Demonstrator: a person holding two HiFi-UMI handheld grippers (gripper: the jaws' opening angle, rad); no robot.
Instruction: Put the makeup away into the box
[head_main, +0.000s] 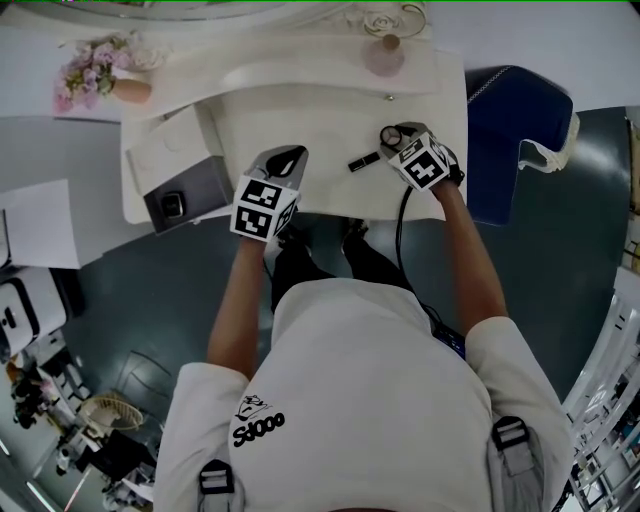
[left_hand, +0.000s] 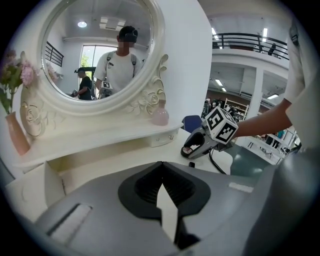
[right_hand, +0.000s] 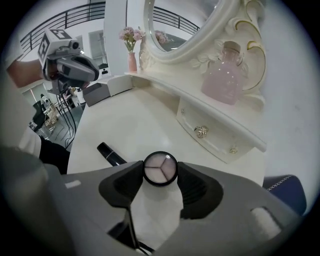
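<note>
As the right gripper (right_hand: 160, 174) pinches the round black compact of pink powder (right_hand: 160, 167) only between its fingertips, it may slip out when lifted; the left gripper (left_hand: 161, 167) is closed, empty

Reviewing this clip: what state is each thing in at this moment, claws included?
left claw, shut, empty
right claw, shut on the round compact
round compact, flat on the tabletop, between the jaws
black tube, lying on its side on the tabletop
grey box, open
drawer, shut
pink bottle, upright on the shelf, stoppered
</note>
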